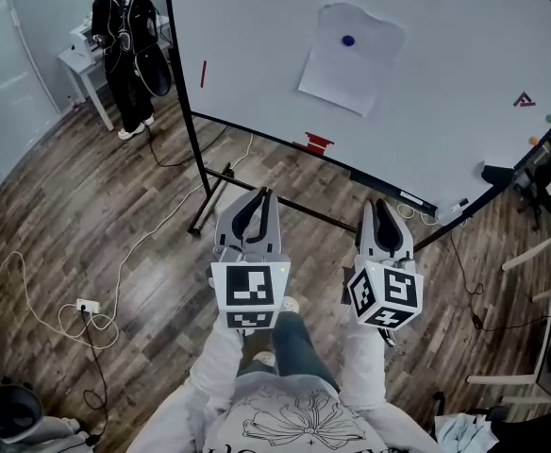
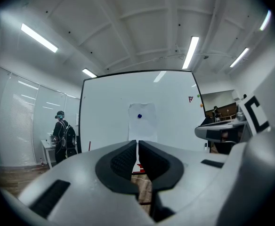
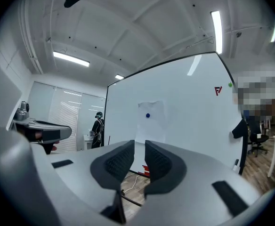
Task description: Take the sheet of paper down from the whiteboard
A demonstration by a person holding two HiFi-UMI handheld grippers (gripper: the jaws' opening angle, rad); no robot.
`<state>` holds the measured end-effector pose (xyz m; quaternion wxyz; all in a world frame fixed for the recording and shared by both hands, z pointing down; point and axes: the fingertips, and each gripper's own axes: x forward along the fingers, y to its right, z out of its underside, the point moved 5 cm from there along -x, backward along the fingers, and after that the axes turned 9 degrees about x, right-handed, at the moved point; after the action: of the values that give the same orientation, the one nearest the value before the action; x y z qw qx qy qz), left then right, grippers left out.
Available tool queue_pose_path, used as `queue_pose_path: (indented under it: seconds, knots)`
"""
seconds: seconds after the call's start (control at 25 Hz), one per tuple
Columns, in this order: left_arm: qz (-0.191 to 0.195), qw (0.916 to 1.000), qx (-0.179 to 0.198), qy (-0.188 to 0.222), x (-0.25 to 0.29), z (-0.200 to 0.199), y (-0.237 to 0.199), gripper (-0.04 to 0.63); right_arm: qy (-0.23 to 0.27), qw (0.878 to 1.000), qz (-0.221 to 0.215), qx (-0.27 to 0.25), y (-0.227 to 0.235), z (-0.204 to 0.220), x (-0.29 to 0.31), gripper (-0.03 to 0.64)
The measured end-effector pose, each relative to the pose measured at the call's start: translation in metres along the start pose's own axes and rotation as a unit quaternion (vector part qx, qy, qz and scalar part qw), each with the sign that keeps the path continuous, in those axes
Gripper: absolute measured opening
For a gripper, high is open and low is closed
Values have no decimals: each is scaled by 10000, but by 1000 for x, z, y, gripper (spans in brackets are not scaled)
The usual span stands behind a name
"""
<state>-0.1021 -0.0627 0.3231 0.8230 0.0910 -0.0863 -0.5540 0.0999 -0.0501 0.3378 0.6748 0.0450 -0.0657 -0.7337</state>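
Note:
A white sheet of paper (image 1: 351, 59) hangs on the whiteboard (image 1: 257, 26), pinned near its top by a blue magnet (image 1: 348, 40). Its lower edge curls slightly off the board. Both grippers are held level in front of the board, well short of it. My left gripper (image 1: 261, 196) is shut with nothing in it; in the left gripper view the paper (image 2: 142, 121) lies straight beyond its closed tips (image 2: 137, 142). My right gripper (image 1: 381, 206) is open by a narrow gap and empty, and the paper (image 3: 151, 121) shows above that gap (image 3: 140, 145).
A person in dark clothes (image 1: 125, 50) stands by a white table (image 1: 75, 64) at the back left. The board's black stand legs (image 1: 209, 192) and cables with a power strip (image 1: 87, 305) lie on the wood floor. A red item (image 1: 319, 142) sits at the board's lower edge; furniture (image 1: 530, 253) crowds the right.

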Motion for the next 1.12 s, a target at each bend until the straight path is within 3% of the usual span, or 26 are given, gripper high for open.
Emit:
queue_pose_path:
  seconds: [0.68,1.12]
  knots:
    - [-415,9990,85,136,202,-21,-12,14,256,9992,-285,-93,93,-38,192,60]
    - [-369,9991,198,23,285,-24,-6,14,169,9989,-394,-186,131,-43,264,84]
